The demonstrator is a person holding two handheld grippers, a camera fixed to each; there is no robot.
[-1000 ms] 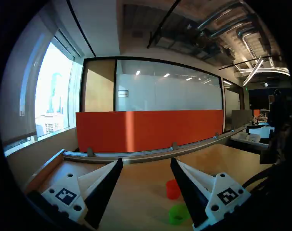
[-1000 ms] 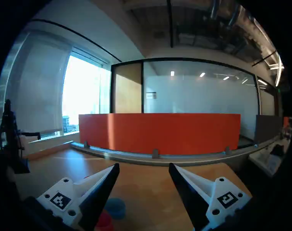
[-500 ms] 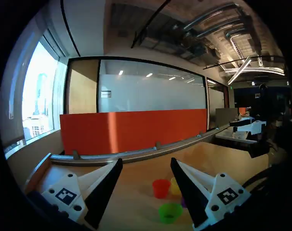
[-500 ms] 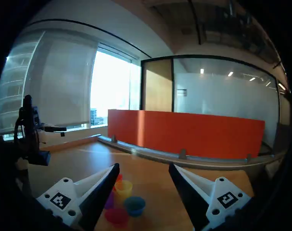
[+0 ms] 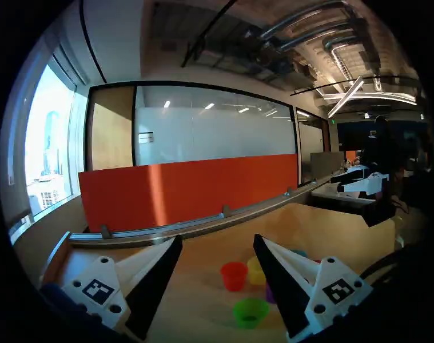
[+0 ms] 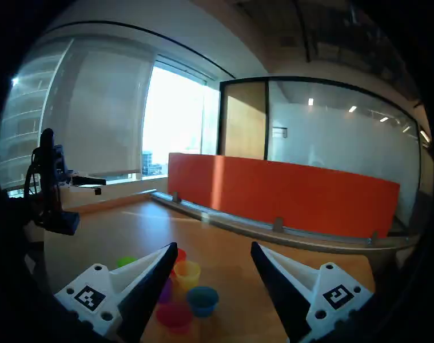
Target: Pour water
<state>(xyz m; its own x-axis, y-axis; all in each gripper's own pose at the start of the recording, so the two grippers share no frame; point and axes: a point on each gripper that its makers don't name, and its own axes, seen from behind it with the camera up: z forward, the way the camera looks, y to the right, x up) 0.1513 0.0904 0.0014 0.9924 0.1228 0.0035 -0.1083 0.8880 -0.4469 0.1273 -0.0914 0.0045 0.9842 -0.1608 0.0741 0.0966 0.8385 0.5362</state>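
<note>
Several small coloured cups stand clustered on the wooden desk. In the left gripper view a red cup, a yellow cup and a green cup sit low between and beside my fingers; a purple one is partly hidden by the right finger. My left gripper is open and holds nothing. In the right gripper view a yellow cup, a blue cup, a pink cup and a green cup lie below my right gripper, also open and holding nothing.
An orange partition with a metal rail runs along the desk's far edge. Bright windows stand to the left. The other gripper hovers at the right of the left gripper view. At the left of the right gripper view hangs its counterpart.
Both views have swung toward the cups: the cluster has come further into sight between the fingers. The right gripper view has turned left toward the window. Both grippers stay open.
</note>
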